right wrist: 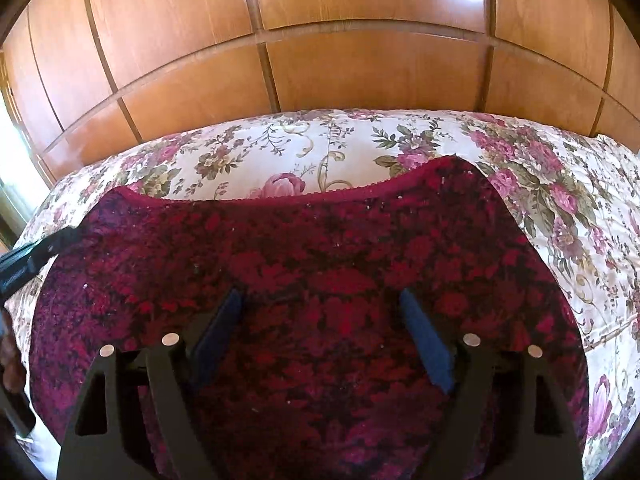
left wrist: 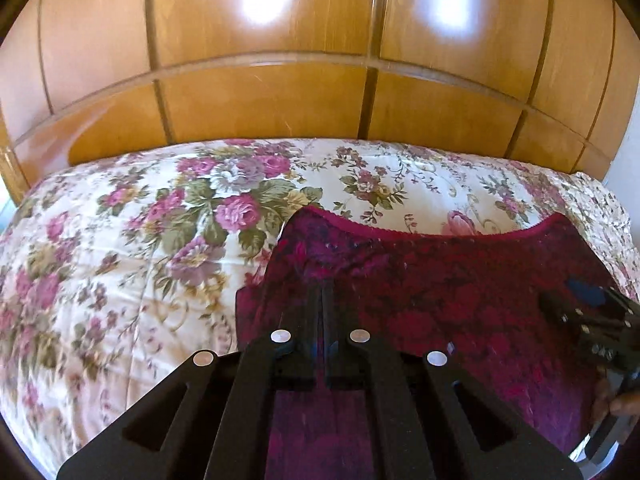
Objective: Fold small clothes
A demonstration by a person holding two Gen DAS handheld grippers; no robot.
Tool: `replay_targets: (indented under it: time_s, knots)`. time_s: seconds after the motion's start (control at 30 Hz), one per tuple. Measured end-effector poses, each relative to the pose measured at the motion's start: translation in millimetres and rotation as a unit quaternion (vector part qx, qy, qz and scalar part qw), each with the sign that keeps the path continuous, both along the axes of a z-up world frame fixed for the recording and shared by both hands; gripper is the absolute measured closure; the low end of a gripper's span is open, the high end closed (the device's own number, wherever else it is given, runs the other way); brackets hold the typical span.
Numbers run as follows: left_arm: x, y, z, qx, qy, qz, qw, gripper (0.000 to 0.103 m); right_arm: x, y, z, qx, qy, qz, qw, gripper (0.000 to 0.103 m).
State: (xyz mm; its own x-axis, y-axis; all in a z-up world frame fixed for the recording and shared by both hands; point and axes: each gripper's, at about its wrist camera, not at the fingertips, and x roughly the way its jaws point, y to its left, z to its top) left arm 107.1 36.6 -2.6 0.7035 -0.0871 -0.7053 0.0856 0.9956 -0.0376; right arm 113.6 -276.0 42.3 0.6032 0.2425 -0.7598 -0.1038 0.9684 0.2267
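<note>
We're pinching the red lace garment (left wrist: 460, 312) at its left edge with the left gripper (left wrist: 323, 300), fingers together on fabric; it's lying on the floral bedspread (left wrist: 120, 240). Right gripper (right wrist: 320, 300) is hovering spread apart over it. Grab the right edge level before folding.

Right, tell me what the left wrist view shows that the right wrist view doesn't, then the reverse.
Only the left wrist view shows the left gripper from behind, its fingers closed together on the left part of the red lace garment, with fabric bunched at the tips.

Only the right wrist view shows the right gripper with its fingers spread wide over the garment's middle, gripping nothing.

Both show the garment spread on the floral bedspread before the wooden wardrobe, and each glimpses the other gripper at its edge.
</note>
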Motion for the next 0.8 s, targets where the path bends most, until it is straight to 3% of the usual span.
replay_targets:
  time_s: [0.23, 0.63, 0.67, 0.7, 0.73, 0.8]
  knots:
    - [-31.2, 0.7, 2.3, -0.008, -0.006, 0.01, 0.9999, 0.103, -4.0, -10.8, 18.5, -0.005, -0.006, -0.009, 1.0, 0.021]
    - [-51.6, -6.8, 0.0, -0.019, 0.0, 0.017, 0.9997, 0.103, -5.4, -48.0, 13.7, -0.049, 0.018, -0.038, 0.998, 0.022]
    - [-51.9, -7.2, -0.9, -0.019, 0.001, 0.017, 0.9997, 0.097, -4.9, -49.1, 12.4, -0.049, 0.02, -0.037, 0.998, 0.022]
    - [-53.1, -8.3, -2.3, -0.021, 0.002, 0.018, 0.9996, 0.067, -2.9, -49.5, 9.9, -0.053, 0.02, -0.037, 0.998, 0.021]
    - [-54.5, -8.0, -2.8, -0.022, -0.002, 0.021, 0.9995, 0.044, -2.9, -49.5, 9.9, -0.053, 0.02, -0.037, 0.998, 0.021]
    - [-59.2, -8.5, -2.5, -0.02, -0.02, 0.033, 0.9991, 0.041, 2.2, -50.9, 3.5, -0.055, 0.025, -0.039, 0.997, 0.02]
